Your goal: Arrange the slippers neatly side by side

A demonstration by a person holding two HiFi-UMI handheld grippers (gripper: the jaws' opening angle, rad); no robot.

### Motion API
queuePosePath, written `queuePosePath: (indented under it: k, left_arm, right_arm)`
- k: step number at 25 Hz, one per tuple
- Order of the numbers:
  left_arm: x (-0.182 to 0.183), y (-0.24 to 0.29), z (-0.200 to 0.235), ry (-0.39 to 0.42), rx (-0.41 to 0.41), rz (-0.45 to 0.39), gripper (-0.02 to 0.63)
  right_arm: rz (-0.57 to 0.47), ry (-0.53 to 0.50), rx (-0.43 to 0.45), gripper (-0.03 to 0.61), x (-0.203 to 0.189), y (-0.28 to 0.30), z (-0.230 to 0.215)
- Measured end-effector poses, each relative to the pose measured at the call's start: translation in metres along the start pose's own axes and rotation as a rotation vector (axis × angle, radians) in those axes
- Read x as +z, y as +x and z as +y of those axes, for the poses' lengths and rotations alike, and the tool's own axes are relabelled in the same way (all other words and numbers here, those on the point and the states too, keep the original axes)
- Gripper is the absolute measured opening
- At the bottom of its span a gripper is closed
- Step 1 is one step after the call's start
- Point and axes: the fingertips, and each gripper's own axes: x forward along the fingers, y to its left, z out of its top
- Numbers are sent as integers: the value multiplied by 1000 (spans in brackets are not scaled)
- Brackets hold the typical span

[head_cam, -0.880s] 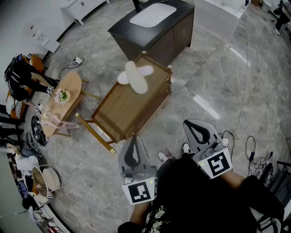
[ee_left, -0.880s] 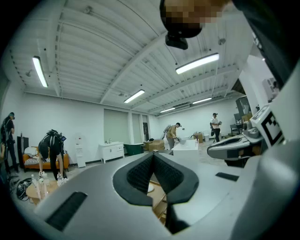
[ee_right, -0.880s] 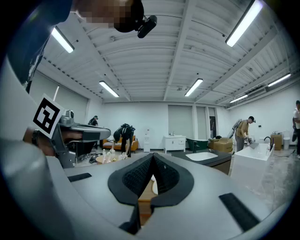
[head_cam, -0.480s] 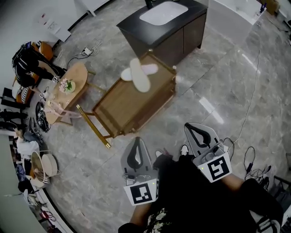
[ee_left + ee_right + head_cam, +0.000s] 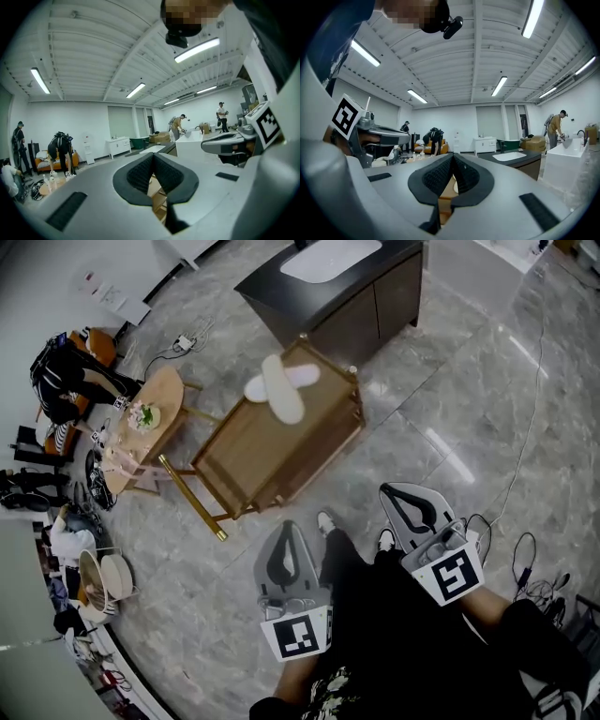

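Observation:
Two pale slippers lie crossed on the far end of a wooden table (image 5: 272,460): a long whitish slipper (image 5: 283,392) rests over a pink-tinted one (image 5: 302,377). Both grippers are held low, close to the person's body and well short of the table. My left gripper (image 5: 287,532) points toward the table's near corner, its jaws shut with nothing between them. My right gripper (image 5: 396,495) is to its right over the floor, also shut and empty. In each gripper view the dark pads meet at the tip, left gripper (image 5: 153,155) and right gripper (image 5: 453,155), with the wooden table glimpsed below.
A dark vanity cabinet with a white basin (image 5: 330,261) stands behind the table. A small round side table (image 5: 141,426) with flowers is to the left, with a bending person (image 5: 64,382) beyond it. Cables (image 5: 525,563) trail on the floor at right. The person's shoe (image 5: 325,521) is near the table.
The head view has shifted slightly and the person's shoe has stepped forward toward the table. Both grippers stay shut and low; the slippers have not moved.

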Motion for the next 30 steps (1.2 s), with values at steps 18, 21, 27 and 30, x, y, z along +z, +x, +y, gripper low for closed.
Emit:
queuePosePath:
  k: [18, 21, 27, 30]
  left_arm:
    - [-11, -5, -2, -3, -3, 34, 3]
    - [-11, -2, 2, 1, -1, 30, 3]
    - [-13, 1, 17, -22, 20, 38, 3]
    - [-17, 0, 23, -20, 31, 52, 3]
  right_arm:
    - [7, 13, -25, -2, -11, -3, 4]
    - [6, 15, -9, -2, -8, 5, 9]
    - [21, 8, 21, -2, -7, 18, 15]
    - [25, 7, 31, -2, -8, 24, 18]
